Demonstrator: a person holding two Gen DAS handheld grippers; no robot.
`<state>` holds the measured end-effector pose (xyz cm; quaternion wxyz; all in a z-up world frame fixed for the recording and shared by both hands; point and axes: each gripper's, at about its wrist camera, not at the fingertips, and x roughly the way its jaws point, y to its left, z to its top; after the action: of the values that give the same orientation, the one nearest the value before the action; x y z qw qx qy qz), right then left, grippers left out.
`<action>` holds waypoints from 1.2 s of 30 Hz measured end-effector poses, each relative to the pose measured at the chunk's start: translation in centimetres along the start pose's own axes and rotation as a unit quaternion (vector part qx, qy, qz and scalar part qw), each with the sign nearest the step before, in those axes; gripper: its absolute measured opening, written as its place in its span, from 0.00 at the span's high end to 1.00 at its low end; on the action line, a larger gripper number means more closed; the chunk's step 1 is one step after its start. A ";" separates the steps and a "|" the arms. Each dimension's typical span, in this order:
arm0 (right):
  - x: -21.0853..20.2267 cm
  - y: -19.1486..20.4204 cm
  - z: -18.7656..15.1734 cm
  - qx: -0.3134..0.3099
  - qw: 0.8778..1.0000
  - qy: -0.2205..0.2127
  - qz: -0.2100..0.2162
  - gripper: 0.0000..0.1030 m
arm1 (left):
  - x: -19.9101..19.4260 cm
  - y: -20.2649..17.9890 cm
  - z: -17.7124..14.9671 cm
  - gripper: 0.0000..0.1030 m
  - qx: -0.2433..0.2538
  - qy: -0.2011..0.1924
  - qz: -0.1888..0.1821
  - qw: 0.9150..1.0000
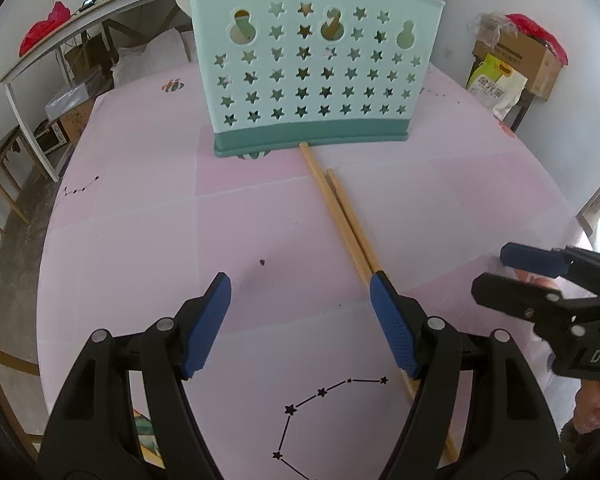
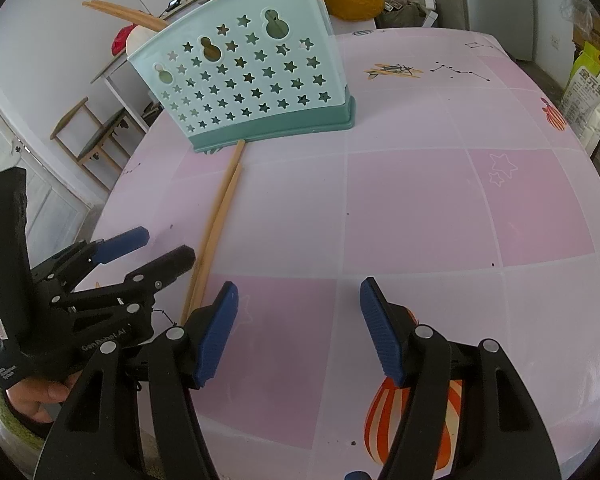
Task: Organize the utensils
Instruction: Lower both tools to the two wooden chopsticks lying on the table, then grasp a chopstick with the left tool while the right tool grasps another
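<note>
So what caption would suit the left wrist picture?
Open left gripper above a pink tablecloth, beside two wooden chopsticks leading to a star-punched teal utensil holder.

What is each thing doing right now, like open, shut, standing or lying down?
Left gripper: open, fingers holding nothing.
Right gripper: open, fingers holding nothing.
Utensil holder: standing upright on the table, some utensils already inside.
Two chopsticks: lying flat side by side on the table, one tip reaching the holder's base.

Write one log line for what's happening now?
left gripper: open, empty | right gripper: open, empty | chopsticks: on table | holder: upright
</note>
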<state>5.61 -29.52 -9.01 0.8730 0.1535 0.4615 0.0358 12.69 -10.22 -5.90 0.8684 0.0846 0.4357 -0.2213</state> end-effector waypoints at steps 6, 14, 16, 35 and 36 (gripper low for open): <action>0.0 0.0 0.0 0.000 1.000 0.000 0.000 0.40 | 0.4 -0.7 0.1 0.34 0.011 0.004 -0.001 1.000; 0.1 0.1 0.0 0.000 1.000 0.000 0.000 0.40 | 1.0 -0.8 0.1 0.34 0.014 0.014 0.011 1.000; 0.0 0.1 0.0 0.000 1.000 0.000 0.000 0.40 | 1.0 -0.6 0.0 0.34 0.011 0.015 0.012 1.000; 1.2 4.5 -0.6 -0.062 0.998 0.014 0.022 0.41 | -1.5 5.1 -1.6 0.39 -0.043 0.002 0.053 0.998; 1.4 5.1 -0.7 -0.072 0.997 0.014 0.018 0.45 | -1.7 5.1 -1.6 0.41 -0.040 -0.002 0.050 0.998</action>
<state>6.23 -24.28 -8.93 0.8748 0.0976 0.4667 0.0865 12.99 -4.66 -5.78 0.8818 0.0708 0.4378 -0.1604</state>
